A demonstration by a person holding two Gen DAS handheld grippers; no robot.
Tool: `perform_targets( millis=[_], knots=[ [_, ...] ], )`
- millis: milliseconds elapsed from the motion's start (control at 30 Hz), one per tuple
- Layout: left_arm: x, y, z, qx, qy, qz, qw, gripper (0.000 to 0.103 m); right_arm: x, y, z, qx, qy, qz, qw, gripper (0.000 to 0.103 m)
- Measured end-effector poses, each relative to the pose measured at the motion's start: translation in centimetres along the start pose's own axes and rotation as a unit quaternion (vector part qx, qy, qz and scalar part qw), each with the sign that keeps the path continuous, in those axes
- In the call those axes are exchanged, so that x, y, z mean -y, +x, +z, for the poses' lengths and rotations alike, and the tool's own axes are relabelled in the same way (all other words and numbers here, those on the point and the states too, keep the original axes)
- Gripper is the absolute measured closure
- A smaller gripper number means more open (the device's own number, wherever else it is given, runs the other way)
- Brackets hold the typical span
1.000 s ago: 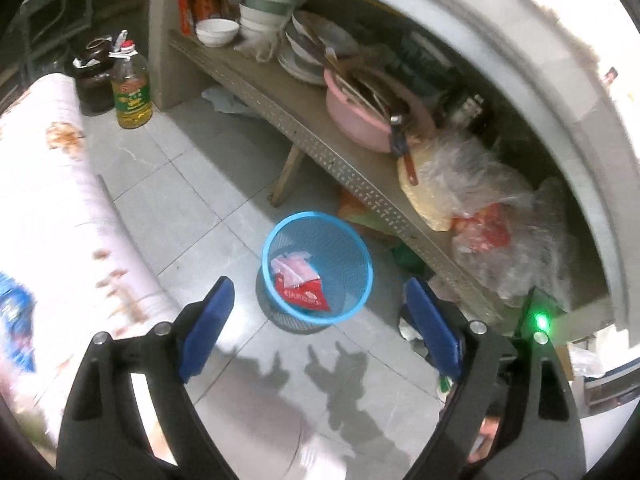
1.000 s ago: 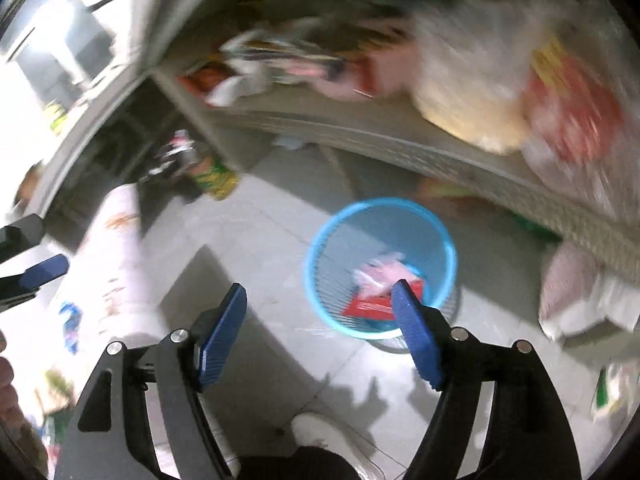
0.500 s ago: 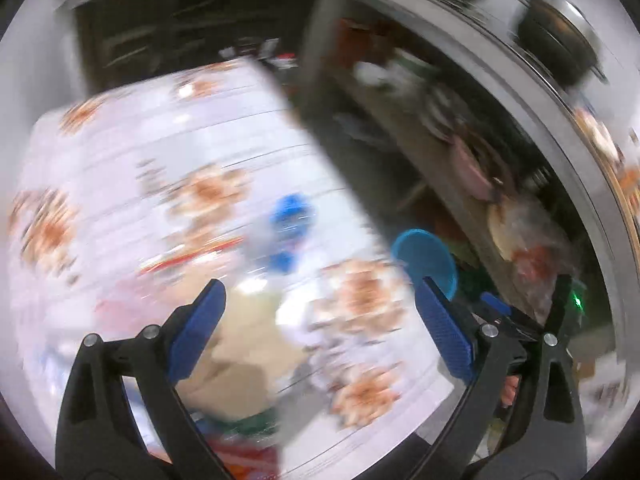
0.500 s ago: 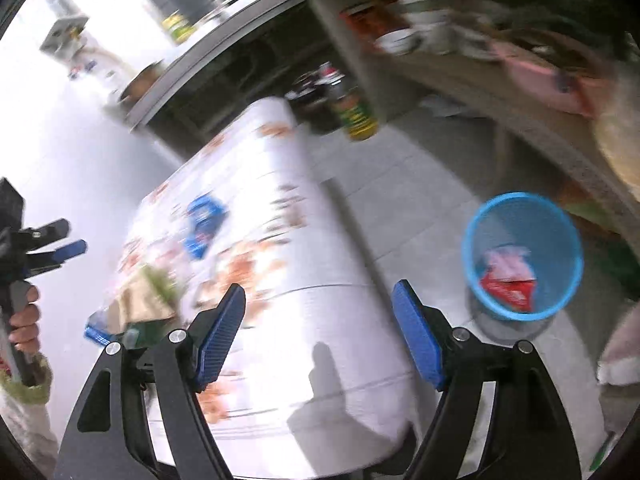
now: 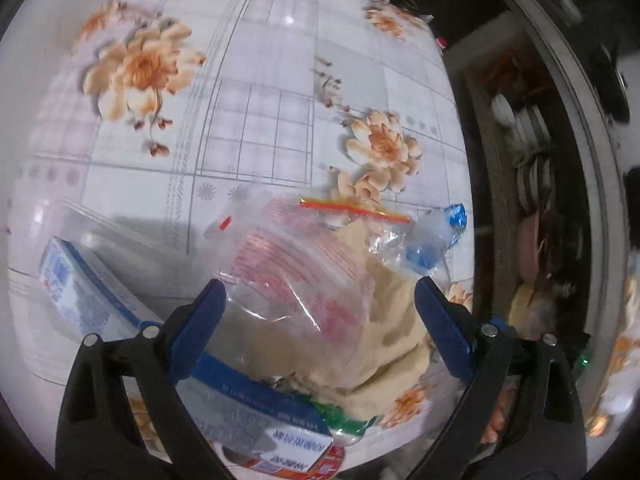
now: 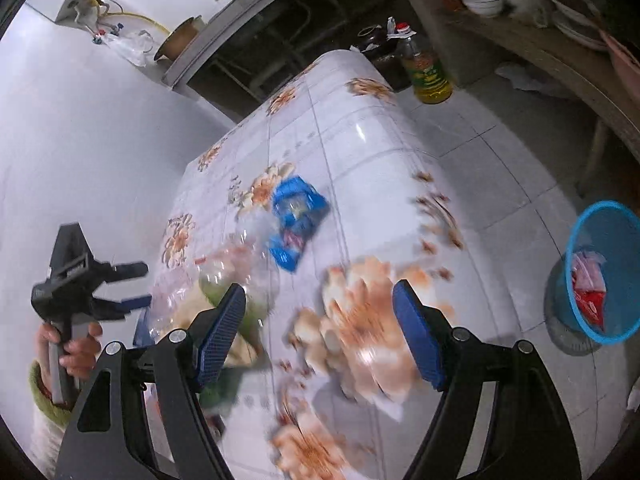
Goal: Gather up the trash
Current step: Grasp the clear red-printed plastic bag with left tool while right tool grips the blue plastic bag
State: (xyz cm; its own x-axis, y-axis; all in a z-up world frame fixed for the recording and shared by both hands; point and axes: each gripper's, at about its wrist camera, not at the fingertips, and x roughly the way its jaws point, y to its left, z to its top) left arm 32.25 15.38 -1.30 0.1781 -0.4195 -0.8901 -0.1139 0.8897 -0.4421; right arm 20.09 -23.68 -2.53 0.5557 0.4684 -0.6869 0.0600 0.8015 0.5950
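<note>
My left gripper (image 5: 320, 308) is open over a pile of trash on the flowered tablecloth (image 5: 256, 100): a clear zip bag with red print (image 5: 296, 264), crumpled beige paper (image 5: 384, 320), a blue-and-white box (image 5: 76, 288) and a blue wrapper (image 5: 436, 240). Nothing is between the pads. My right gripper (image 6: 320, 336) is open and empty above the table; the left gripper (image 6: 132, 284) shows at its left. A blue wrapper (image 6: 296, 220) lies mid-table. The blue mesh bin (image 6: 596, 276) stands on the floor at right, holding red and pink wrappers.
A yellow oil bottle (image 6: 428, 72) stands on the tiled floor beyond the table. A wooden shelf (image 6: 560, 60) with bowls and plates runs along the right. The white wall (image 6: 80, 128) is at left.
Both grippers have swung away from the blue bin on the floor to the table. The left gripper now hovers close over the trash pile. Both stay open.
</note>
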Motion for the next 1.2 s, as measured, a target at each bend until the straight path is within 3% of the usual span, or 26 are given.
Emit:
perform_targets(
  millis=[133, 267, 367, 433, 733, 833, 1100, 1200],
  knots=[
    [-0.5, 0.5, 0.8, 0.000, -0.007, 0.008, 0.9999, 0.012, -0.6, 2.5, 2.6, -0.008, 0.007, -0.007, 1.000, 0.029],
    [-1.8, 1.3, 1.6, -0.014, -0.032, 0.008, 0.9994, 0.025, -0.9, 5.6, 5.1, -0.018, 0.023, -0.031, 0.999, 0.029],
    [-2.3, 1.5, 2.3, -0.016, -0.042, 0.003, 0.9990, 0.027, -1.0, 7.4, 6.3, -0.028, 0.032, -0.043, 0.998, 0.029],
    [-2.3, 1.6, 2.7, -0.014, -0.046, 0.007, 0.9988, 0.029, -1.0, 8.5, 6.8, -0.036, 0.039, -0.049, 0.997, 0.033],
    [-3.5, 3.2, 3.6, -0.030, -0.072, -0.002, 0.9969, 0.058, -1.1, 12.0, 7.9, -0.065, 0.063, -0.046, 0.995, 0.051],
    [-3.5, 3.3, 3.7, -0.028, -0.072, -0.011, 0.9969, 0.067, -1.5, 12.4, 7.8, -0.070, 0.055, -0.044, 0.995, 0.054],
    [-3.2, 3.6, 3.7, -0.020, -0.061, -0.017, 0.9978, 0.091, -1.8, 12.9, 7.4, -0.077, 0.047, -0.032, 0.995, 0.075],
    [-3.1, 3.4, 3.7, -0.008, -0.052, -0.016, 0.9985, 0.098, -1.7, 12.6, 7.3, -0.072, 0.043, -0.032, 0.996, 0.079]
  ],
)
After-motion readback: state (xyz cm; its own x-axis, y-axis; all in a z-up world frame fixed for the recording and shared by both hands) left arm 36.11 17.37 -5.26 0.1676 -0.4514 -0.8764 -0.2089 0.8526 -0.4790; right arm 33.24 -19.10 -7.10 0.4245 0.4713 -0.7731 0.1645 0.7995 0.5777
